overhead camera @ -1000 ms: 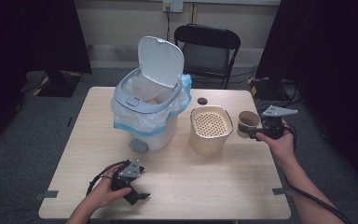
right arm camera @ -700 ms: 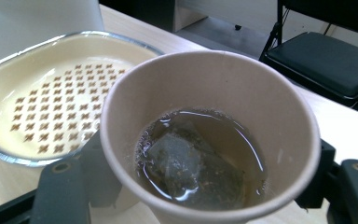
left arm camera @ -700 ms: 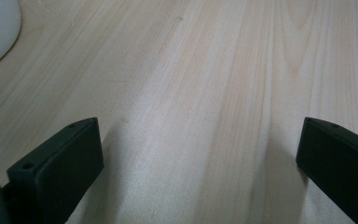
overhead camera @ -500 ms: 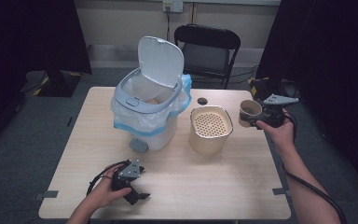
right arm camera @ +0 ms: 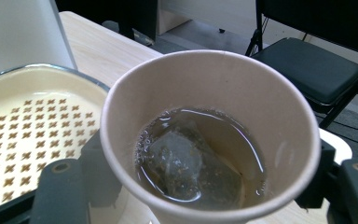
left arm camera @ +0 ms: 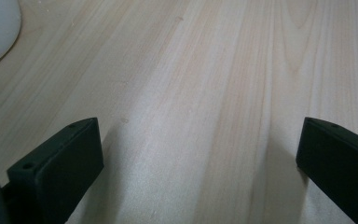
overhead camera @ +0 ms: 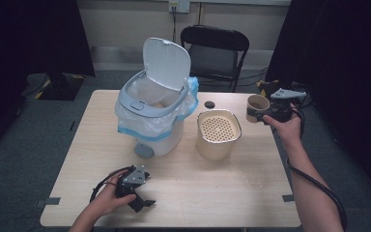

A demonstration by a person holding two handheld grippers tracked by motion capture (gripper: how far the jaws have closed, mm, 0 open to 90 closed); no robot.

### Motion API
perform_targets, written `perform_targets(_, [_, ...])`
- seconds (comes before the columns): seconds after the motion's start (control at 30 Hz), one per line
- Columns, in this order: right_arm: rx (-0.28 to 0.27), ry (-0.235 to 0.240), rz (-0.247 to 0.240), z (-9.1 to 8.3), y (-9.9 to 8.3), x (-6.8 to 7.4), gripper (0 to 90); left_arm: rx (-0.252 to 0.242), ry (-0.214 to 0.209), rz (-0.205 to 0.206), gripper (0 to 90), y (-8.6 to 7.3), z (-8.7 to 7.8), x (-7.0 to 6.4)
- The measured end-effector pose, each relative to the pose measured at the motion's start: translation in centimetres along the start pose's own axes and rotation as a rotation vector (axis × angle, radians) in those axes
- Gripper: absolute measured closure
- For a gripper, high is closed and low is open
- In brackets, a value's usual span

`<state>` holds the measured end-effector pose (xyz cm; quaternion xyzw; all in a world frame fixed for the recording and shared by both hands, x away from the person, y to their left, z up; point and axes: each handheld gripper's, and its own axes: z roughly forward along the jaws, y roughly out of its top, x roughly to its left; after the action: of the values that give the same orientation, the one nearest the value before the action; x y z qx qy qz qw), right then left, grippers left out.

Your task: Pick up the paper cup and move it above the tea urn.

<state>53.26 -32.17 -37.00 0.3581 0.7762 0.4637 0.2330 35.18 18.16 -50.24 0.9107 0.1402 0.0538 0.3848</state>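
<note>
Biggest thing on the pale wood-grain table (overhead camera: 183, 193) is the white plastic pedal bin (overhead camera: 150, 121) with its lid flipped up and a thin crinkly clear-and-blue bag liner hanging over the rim. Next to it sits a cream container with rounded corners, topped by a perforated strainer lid (overhead camera: 218, 129) whose holes are little cross shapes. There's a black folding chair (overhead camera: 216, 48) behind the table too.

The thing that matters: a tan paper cup (right arm camera: 209, 135) with thin tapered walls, holding brownish liquid and a soggy teabag. The right gripper (overhead camera: 265, 114) has its jaws closed around the cup's sides, held up off the table near the right edge, just beside the strainer container.

My worry is that paper cups are soft, so too much squeeze could buckle the wall and slop tea out, and too little could let it slide through. Tilt it before it's over the strainer and the liquid hits the table instead. The teabag could also flop out in one go and splash.

The left gripper (overhead camera: 136, 191) rests on the table near the front edge, jaws spread wide, holding nothing.
</note>
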Motion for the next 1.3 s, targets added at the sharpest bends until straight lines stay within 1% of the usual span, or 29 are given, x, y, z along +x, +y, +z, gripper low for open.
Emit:
perform_targets(0.17, [-0.010,0.004,-0.006,0.6,0.5,-0.3,27.4,-0.001,0.000,0.000,0.0,0.0,0.0,0.0])
perform_targets(0.33, [-0.013,0.012,-0.030,1.3,0.7,-0.6,27.4,-0.001,0.000,0.001,0.0,0.0,0.0,0.0])
perform_targets(0.47, [-0.021,0.023,-0.037,1.9,0.8,-0.9,27.4,-0.001,0.000,0.001,0.0,0.0,0.0,0.0])
perform_targets(0.57, [-0.028,0.021,-0.049,2.3,1.0,-0.9,27.4,-0.001,0.001,0.000,0.0,0.0,0.0,0.0])
perform_targets(0.8, [-0.035,0.035,-0.099,3.0,2.0,-0.9,27.4,0.000,0.002,0.003,0.0,0.0,0.0,0.0])
perform_targets(1.03, [-0.035,0.055,-0.127,3.4,2.9,-0.7,27.5,0.000,0.002,0.003,0.0,0.0,0.0,0.0])
perform_targets(1.17, [-0.026,0.066,-0.148,3.6,3.2,-0.6,27.5,0.000,0.003,0.003,0.0,0.0,0.0,0.0])
perform_targets(1.3, [-0.026,0.061,-0.164,3.6,3.2,-0.5,27.6,0.000,0.002,0.003,0.0,0.0,0.0,0.0])
